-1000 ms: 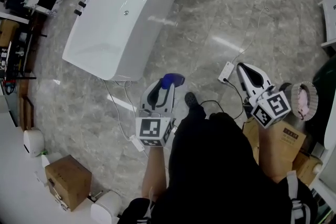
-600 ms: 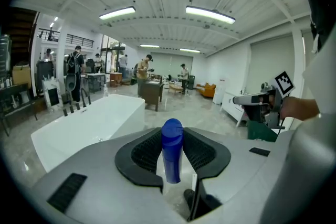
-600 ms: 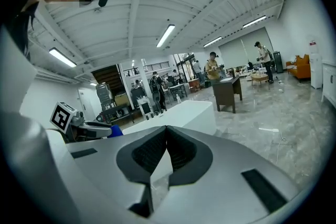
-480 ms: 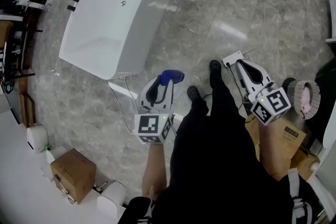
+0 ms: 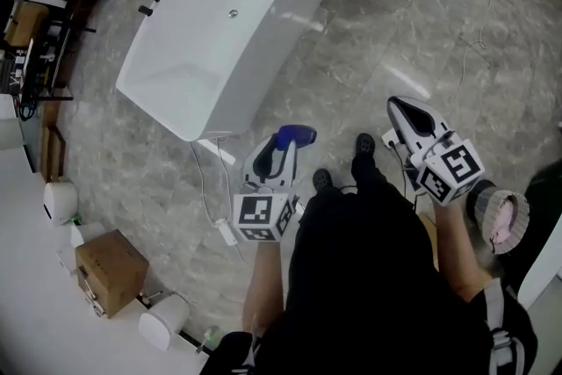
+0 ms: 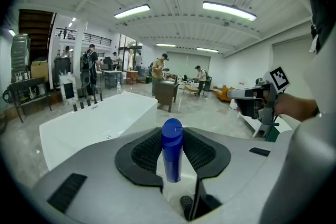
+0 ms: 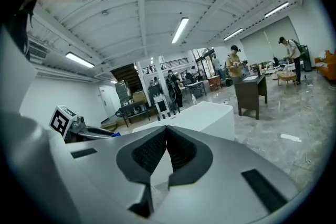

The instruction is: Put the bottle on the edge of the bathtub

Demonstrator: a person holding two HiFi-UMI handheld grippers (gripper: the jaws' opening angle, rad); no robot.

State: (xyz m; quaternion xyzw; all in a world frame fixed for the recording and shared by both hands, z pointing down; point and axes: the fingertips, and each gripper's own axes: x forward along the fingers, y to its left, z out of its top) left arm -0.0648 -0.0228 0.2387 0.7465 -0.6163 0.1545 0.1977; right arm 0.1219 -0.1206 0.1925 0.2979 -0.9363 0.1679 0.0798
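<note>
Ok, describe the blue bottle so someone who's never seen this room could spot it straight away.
Find the long white bathtub on the grey floor. Just off its near end the left gripper is held out, with the bottle clamped between its black pads. It is a slim cylinder with a domed cap, solid blue amid white and grey.

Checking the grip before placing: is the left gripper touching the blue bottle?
Touching. The left gripper view shows the blue bottle pinched upright between the left gripper's black pads.
</note>
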